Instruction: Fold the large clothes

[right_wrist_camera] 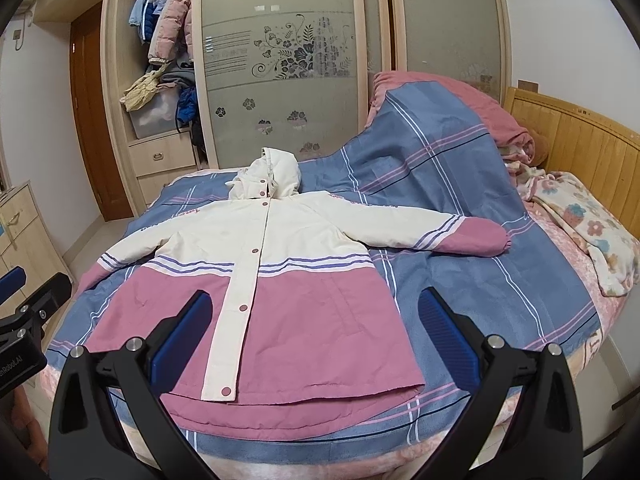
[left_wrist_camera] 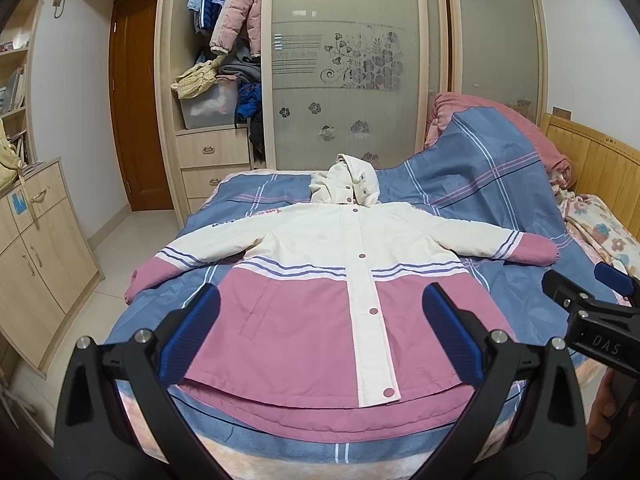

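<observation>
You are facing a bed (left_wrist_camera: 280, 446) dressed in a blue sheet crossed by white and pink lines, with a wooden headboard (left_wrist_camera: 592, 160) to your right and a blue-and-pink quilt (left_wrist_camera: 480, 168) heaped against it. Beyond the bed stands a wardrobe (left_wrist_camera: 344, 60) with frosted, flower-etched sliding doors; its open section holds hanging coats and a plastic bin.

The jacket (left_wrist_camera: 312, 280) lies flat and face up on the sheet, snapped closed, cream on top and pink below with thin purple stripes at the seam. Its fabric looks smooth and lightly padded. The hood (left_wrist_camera: 352, 180) points toward the wardrobe, both sleeves spread sideways, and the curved hem is nearest you.

Your left gripper (left_wrist_camera: 320, 336) hovers over the hem, ribbed blue pads spread wide, holding nothing. Your right gripper (right_wrist_camera: 316, 340) is likewise wide open and empty above the jacket's right half; it probably isn't touching the cloth, though the angle makes that hard to judge.
</observation>
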`<state>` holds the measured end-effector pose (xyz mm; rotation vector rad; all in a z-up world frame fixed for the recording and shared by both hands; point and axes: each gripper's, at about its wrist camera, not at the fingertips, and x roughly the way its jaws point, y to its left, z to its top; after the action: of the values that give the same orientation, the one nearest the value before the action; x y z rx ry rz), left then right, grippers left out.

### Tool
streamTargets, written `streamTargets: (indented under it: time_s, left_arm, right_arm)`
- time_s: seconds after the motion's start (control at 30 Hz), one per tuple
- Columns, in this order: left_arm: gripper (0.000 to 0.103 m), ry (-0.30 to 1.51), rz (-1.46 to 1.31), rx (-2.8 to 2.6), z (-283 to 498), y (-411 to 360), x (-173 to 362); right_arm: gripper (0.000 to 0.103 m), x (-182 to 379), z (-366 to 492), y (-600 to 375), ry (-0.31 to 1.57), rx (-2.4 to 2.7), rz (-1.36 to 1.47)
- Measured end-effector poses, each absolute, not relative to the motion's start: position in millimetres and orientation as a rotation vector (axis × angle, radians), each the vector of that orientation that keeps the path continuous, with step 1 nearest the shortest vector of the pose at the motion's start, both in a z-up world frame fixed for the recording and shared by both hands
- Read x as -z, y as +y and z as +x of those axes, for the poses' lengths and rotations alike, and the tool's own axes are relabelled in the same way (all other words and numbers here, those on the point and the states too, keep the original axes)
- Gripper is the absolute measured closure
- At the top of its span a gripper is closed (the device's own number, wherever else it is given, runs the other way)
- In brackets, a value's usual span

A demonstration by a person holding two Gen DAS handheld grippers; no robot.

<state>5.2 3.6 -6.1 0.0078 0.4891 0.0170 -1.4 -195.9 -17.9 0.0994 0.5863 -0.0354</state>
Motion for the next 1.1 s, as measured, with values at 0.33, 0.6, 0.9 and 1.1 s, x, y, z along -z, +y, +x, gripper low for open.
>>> streamTargets:
  time_s: [0.33,0.6,0.9,1.1]
  left_arm:
    - [0.002,0.496,0.009,0.005,5.7,2.9,6.9]
    - [0.002,0.495,-0.001,0.009,3.6,5.3,6.0]
    - [0.002,0.503,0.01,0.023,4.1,4.5,7.0]
    - [0.002,0.489,0.024,0.031,1.5,0.7,6.1]
  right_arm:
    - [0.001,15.9,-5.1,-196.8,0.57,0.033,0.109]
    - [0.001,15.9,-5.1,-192.2,0.571,0.032,0.096]
    - [0.001,17.7,-5.8,-194.5,0.578,0.04,0.091]
    - [0.001,18.9,-5.0,-194.1,0.588,0.041,0.09]
